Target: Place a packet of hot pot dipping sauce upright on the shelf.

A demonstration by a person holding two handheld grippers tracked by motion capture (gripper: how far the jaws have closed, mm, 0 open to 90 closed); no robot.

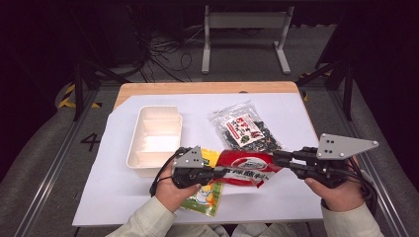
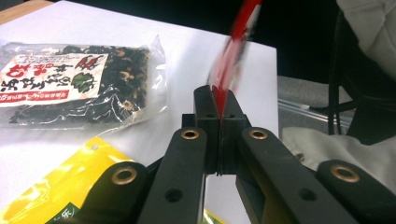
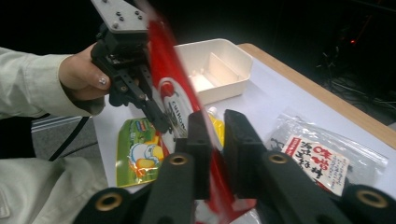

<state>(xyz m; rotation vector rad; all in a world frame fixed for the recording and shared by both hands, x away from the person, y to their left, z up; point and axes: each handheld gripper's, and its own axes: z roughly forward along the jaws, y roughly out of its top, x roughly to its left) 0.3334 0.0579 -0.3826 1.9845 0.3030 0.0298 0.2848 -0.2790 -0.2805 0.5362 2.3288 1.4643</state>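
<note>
A red snack packet (image 1: pixel 247 168) hangs in the air over the table's front, stretched between both grippers. My left gripper (image 1: pixel 221 172) is shut on its left edge; in the left gripper view the jaws (image 2: pixel 218 93) meet flat on the red film (image 2: pixel 231 60). My right gripper (image 1: pixel 277 157) is at the packet's right edge. In the right gripper view its jaws (image 3: pixel 215 116) stand a little apart, with the red packet (image 3: pixel 173 98) running down between them. The left gripper (image 3: pixel 123 60) shows behind the packet there.
A yellow-green pouch (image 1: pixel 203 195) lies flat under the left hand. A clear bag of dark dried bits (image 1: pixel 244 128) lies behind the packet. A white divided tray (image 1: pixel 133 148) stands at the left. A white sheet (image 1: pixel 113 197) covers the wooden table (image 1: pixel 197 88).
</note>
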